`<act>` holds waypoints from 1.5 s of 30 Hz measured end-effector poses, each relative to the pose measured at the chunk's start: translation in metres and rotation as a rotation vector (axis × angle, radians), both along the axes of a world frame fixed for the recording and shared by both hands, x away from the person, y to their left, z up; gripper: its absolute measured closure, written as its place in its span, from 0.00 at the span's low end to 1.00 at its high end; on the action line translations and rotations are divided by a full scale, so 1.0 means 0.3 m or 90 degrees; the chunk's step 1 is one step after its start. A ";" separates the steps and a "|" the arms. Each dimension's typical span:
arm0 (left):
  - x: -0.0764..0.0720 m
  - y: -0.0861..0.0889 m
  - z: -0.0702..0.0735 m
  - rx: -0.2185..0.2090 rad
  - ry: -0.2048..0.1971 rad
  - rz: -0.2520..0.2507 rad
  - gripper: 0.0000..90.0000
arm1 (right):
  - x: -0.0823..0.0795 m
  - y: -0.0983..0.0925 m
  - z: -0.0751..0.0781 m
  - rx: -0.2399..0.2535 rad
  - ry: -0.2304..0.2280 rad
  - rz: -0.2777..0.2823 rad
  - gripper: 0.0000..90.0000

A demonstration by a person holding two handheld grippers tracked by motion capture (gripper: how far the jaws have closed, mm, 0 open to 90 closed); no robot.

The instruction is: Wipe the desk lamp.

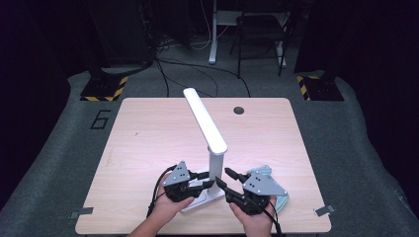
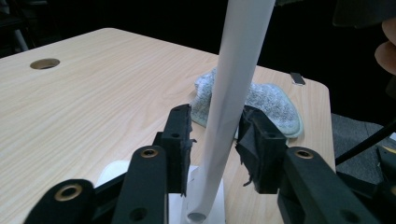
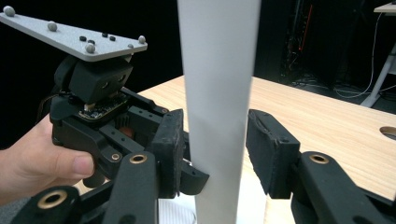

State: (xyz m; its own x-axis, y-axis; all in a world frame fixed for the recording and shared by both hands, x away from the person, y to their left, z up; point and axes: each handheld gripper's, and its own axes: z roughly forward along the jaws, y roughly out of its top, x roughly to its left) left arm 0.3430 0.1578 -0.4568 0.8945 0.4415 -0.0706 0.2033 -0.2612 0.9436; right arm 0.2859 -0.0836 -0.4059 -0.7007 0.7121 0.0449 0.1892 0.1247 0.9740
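Lamp (image 1: pixel 206 126) x1, cloth (image 1: pixel 276 195) x1, grippers x2: left gripper (image 1: pixel 206 180), right gripper (image 1: pixel 225 177).

We see two matte black grippers, left gripper (image 1: pixel 203 184) and right gripper (image 1: pixel 223 178), each topped by a grey three-cornered plate studded with small grey balls. Brass-ringed screw holes dot the jaws; black cables trail back. Forearms look bare, though dimly lit.

Lamp post (image 1: pixel 216 165) between both tools
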 end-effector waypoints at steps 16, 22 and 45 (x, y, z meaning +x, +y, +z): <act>-0.008 0.117 -0.003 -0.015 0.013 0.061 0.57 | 0.058 0.073 -0.008 -0.008 0.000 -0.022 0.54; -0.025 0.165 -0.002 -0.019 0.005 0.092 0.56 | 0.111 0.088 0.000 -0.027 -0.019 -0.037 0.52; -0.070 0.287 0.004 -0.034 0.004 0.164 0.55 | 0.320 0.176 -0.009 -0.042 0.014 -0.066 0.58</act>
